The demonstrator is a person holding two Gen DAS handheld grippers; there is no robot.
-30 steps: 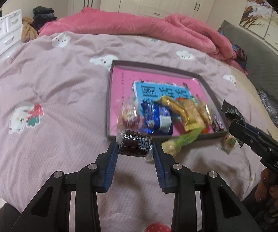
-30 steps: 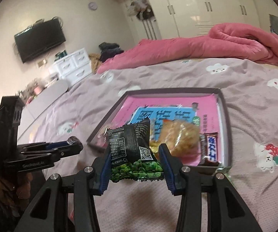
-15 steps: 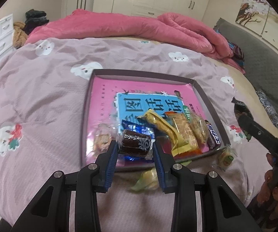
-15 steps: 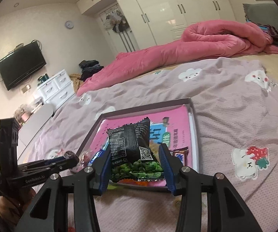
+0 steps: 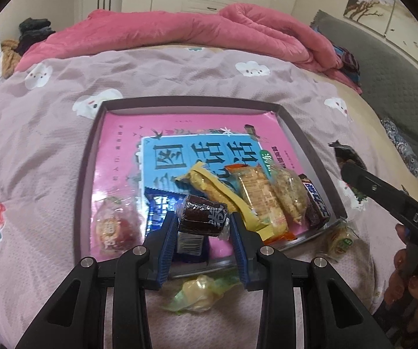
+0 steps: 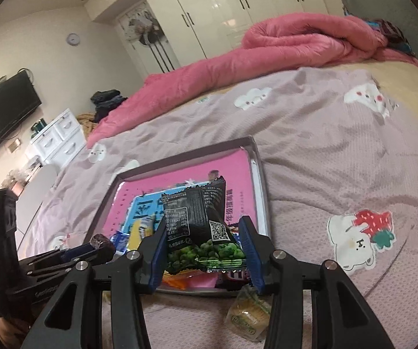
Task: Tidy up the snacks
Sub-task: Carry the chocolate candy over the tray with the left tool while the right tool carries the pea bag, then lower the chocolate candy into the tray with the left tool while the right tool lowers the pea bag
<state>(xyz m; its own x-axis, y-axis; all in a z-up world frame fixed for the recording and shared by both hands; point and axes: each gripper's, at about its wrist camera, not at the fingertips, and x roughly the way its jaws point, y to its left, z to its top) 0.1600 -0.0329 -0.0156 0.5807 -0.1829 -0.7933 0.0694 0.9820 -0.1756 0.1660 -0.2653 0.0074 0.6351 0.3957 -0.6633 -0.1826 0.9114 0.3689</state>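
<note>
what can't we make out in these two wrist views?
- Blue packet, left wrist view: mostly hidden behind the left gripper and its dark brown candy.
- Tray contents, right wrist view: largely hidden behind the green pea packet in the right gripper.
- Pale wrapped snack on the bedspread: label blurred, partly behind a finger.

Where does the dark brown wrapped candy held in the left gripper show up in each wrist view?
Left wrist: dark brown wrapped candy at lower centre, clamped between the left gripper fingers above the tray.
Right wrist: same candy at lower left, at the gripper's tip.
Shared landmark: the tray with its pink book.
</note>
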